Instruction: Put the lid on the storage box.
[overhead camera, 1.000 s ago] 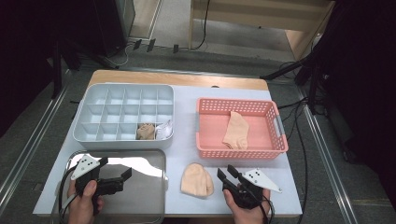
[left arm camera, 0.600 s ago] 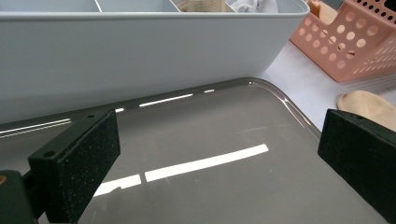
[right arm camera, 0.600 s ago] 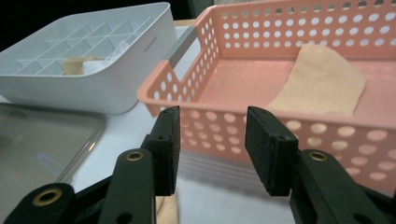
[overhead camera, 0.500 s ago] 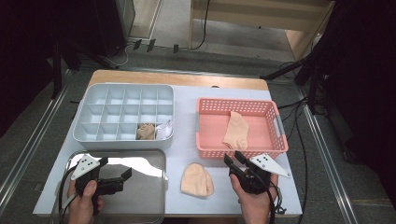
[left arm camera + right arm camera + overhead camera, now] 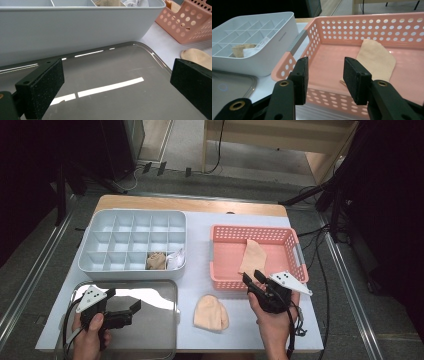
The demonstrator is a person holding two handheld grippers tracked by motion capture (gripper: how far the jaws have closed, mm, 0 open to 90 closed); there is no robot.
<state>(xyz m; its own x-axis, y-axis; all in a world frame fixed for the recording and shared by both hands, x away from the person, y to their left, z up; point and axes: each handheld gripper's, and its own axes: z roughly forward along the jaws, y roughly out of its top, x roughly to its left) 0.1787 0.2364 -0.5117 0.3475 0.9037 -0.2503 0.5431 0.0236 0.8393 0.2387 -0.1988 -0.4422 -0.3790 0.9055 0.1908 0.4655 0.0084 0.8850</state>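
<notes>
White table [image 5: 200, 270], pink basket [image 5: 225, 255] — right gripper [image 5: 254, 277] above

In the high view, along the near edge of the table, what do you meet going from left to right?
Left gripper over the metal tray → folded beige sock on the table → right gripper at the pink basket's near wall.

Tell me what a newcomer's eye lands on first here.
The pink basket at the table's right, with a beige sock lying inside, and the right gripper open at its near wall. Next, a second beige sock lying on the table in front of the basket.
</notes>
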